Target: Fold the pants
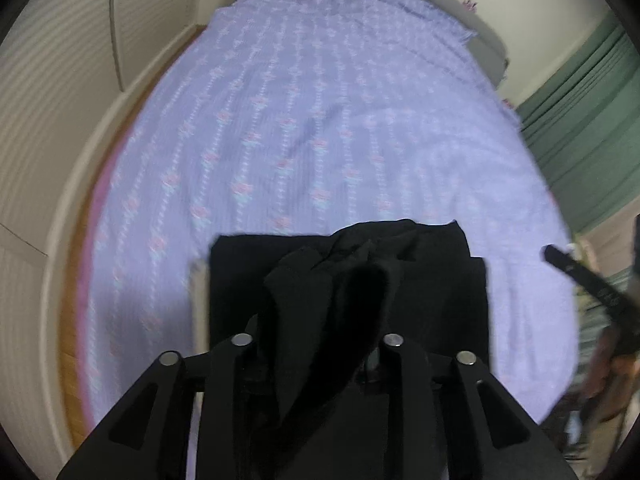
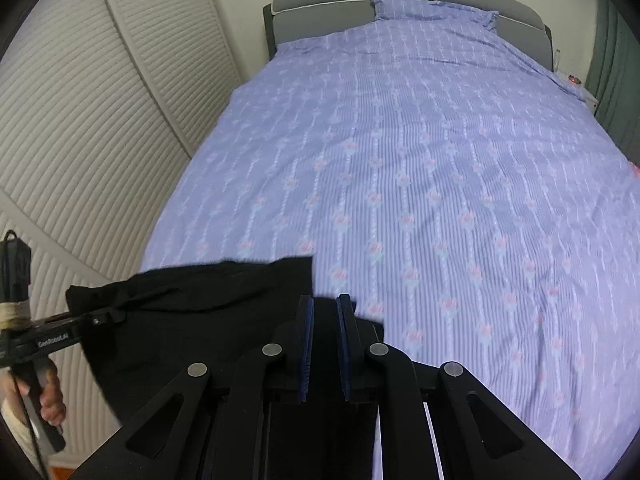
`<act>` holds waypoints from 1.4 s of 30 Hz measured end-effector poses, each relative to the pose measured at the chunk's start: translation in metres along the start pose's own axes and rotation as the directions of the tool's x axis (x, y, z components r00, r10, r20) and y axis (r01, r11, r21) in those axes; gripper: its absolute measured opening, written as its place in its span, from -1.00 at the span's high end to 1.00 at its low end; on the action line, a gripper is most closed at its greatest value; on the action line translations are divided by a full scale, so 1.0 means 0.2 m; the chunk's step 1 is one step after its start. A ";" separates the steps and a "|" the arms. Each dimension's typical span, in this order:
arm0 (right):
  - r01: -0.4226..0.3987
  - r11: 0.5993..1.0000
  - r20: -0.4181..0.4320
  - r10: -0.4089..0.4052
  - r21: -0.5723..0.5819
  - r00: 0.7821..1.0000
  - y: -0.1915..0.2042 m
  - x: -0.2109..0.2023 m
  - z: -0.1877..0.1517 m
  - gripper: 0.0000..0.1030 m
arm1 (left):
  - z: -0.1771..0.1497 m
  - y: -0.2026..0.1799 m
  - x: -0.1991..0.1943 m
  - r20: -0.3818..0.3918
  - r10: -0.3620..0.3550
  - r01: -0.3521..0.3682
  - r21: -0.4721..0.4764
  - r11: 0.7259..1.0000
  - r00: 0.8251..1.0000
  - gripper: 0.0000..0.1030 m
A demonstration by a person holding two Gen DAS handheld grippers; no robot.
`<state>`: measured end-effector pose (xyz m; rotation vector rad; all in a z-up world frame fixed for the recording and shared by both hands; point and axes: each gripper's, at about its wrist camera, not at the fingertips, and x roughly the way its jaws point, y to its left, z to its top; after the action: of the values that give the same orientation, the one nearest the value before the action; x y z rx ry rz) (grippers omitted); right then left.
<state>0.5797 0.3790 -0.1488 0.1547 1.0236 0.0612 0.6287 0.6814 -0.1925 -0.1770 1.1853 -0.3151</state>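
The black pants (image 2: 192,320) lie at the near end of a big bed, on a purple cover with pink flowers (image 2: 420,180). The left gripper (image 2: 114,314) has its jaws clamped on a bunch of the pants cloth, which drapes over its front and hides its tips in its own camera. The right gripper (image 2: 324,320) is just beside it on the right, over the right edge of the pants, its blue pads (image 2: 307,336) a little apart with dark cloth showing between them; I cannot tell if they pinch it. A purple pillow (image 2: 432,6) leans on the gray headboard (image 2: 320,0) at the far end. White slatted doors (image 2: 100,120) stand on the left and a green curtain (image 1: 580,120) hangs on the right.
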 end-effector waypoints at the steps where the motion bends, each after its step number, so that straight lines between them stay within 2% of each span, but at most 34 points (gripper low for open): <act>1: 0.006 1.000 -0.018 -0.006 0.003 1.000 0.00 0.03 0.01 0.75 | 0.02 0.00 0.05 -0.023 0.024 -0.024 0.005 1.000 0.999 0.44; 4: -0.043 0.999 -0.037 0.043 -0.006 0.998 0.05 0.05 0.00 0.73 | 0.04 0.02 0.09 -0.044 0.003 -0.003 0.014 1.000 0.999 0.38; 6: -0.055 0.998 -0.056 0.054 -0.028 0.997 0.10 0.08 -0.02 0.69 | 0.05 0.06 0.10 -0.051 -0.018 0.017 -0.017 1.000 0.999 0.35; 7: -0.065 0.997 -0.065 0.063 -0.034 0.996 0.12 0.09 -0.04 0.58 | 0.05 0.09 0.11 -0.056 -0.025 0.024 -0.028 0.999 0.998 0.34; 8: -0.078 0.996 -0.076 0.074 -0.038 0.994 0.15 0.11 -0.06 0.36 | 0.05 0.10 0.11 -0.059 -0.028 0.026 -0.034 0.999 0.998 0.33; 10: -0.087 0.995 -0.091 0.083 -0.039 0.992 0.17 0.15 -0.07 0.05 | 0.06 0.13 0.13 -0.070 -0.027 0.025 -0.040 0.999 0.997 0.24; 11: -0.091 0.995 -0.096 0.087 -0.038 0.992 0.17 0.18 -0.08 0.04 | 0.06 0.14 0.14 -0.072 -0.024 0.021 -0.039 0.999 0.997 0.19; 13: -0.102 0.994 -0.112 0.099 -0.024 0.989 0.17 0.24 -0.08 0.04 | 0.07 0.17 0.13 -0.058 0.011 -0.013 -0.034 0.999 0.998 -0.12; 16: -0.102 0.995 -0.159 0.102 0.007 0.982 0.15 0.35 -0.08 0.04 | 0.12 0.20 0.09 -0.011 0.095 -0.096 -0.029 0.995 0.995 -0.25; 18: -0.072 0.997 -0.188 0.077 0.031 0.979 0.14 0.41 -0.09 0.04 | 0.16 0.22 0.08 0.011 0.198 -0.198 -0.040 0.979 0.980 -0.29; 19: -0.067 0.997 -0.189 0.073 0.038 0.979 0.14 0.42 -0.10 0.04 | 0.17 0.22 0.07 0.025 0.252 -0.251 -0.038 0.967 0.967 -0.29; 21: -0.053 0.998 -0.182 0.058 0.032 0.982 0.16 0.43 -0.12 0.04 | 0.19 0.21 0.04 0.072 0.315 -0.313 -0.038 0.949 0.946 -0.29; 22: -0.043 0.999 -0.174 0.046 0.023 0.984 0.17 0.42 -0.12 0.04 | 0.19 0.20 0.01 0.097 0.360 -0.357 -0.048 0.933 0.928 -0.29; 24: -0.035 0.999 -0.167 0.036 0.011 0.985 0.19 0.39 -0.13 0.04 | 0.19 0.20 -0.05 0.139 0.378 -0.373 -0.064 0.926 0.915 -0.29; 28: -0.040 0.999 -0.115 0.039 -0.014 0.993 0.19 0.25 -0.12 0.04 | 0.13 0.12 -0.18 0.194 0.341 -0.349 0.006 0.937 0.920 -0.33; 31: -0.038 0.998 -0.038 0.036 -0.044 0.999 0.16 0.06 -0.12 0.04 | 0.04 -0.01 -0.30 0.227 0.304 -0.328 0.073 0.942 0.925 -0.41; 32: -0.032 0.998 -0.007 0.032 -0.051 0.999 0.14 -0.04 -0.14 -0.03 | -0.02 -0.08 -0.36 0.252 0.291 -0.324 0.103 0.940 0.923 -0.45; 33: -0.029 0.998 0.014 0.030 -0.053 0.999 0.13 -0.10 -0.15 -0.11 | -0.05 -0.13 -0.40 0.267 0.288 -0.328 0.119 0.937 0.920 -0.62; 34: -0.023 0.998 0.038 0.025 -0.055 0.999 0.11 -0.18 -0.17 -0.31 | -0.11 -0.20 -0.45 0.287 0.288 -0.335 0.131 0.933 0.914 -0.73; 35: -0.008 0.999 0.073 0.012 -0.053 0.997 0.08 -0.28 -0.20 -0.43 | -0.14 -0.24 -0.48 0.300 0.285 -0.336 0.133 0.932 0.910 -0.75; 38: 0.025 0.998 0.132 -0.018 -0.053 0.991 0.02 -0.53 -0.28 -0.53 | -0.27 -0.42 -0.61 0.350 0.286 -0.357 0.158 0.921 0.892 -0.86; 42: 0.040 0.999 0.183 -0.035 -0.026 0.982 -0.09 -0.82 -0.41 -0.65 | -0.46 -0.65 -0.74 0.363 0.240 -0.322 0.184 0.929 0.900 -0.89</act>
<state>0.4241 0.3487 -0.0558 0.1114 0.8418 0.0274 0.4730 0.6110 -0.0573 0.1513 0.8102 -0.1595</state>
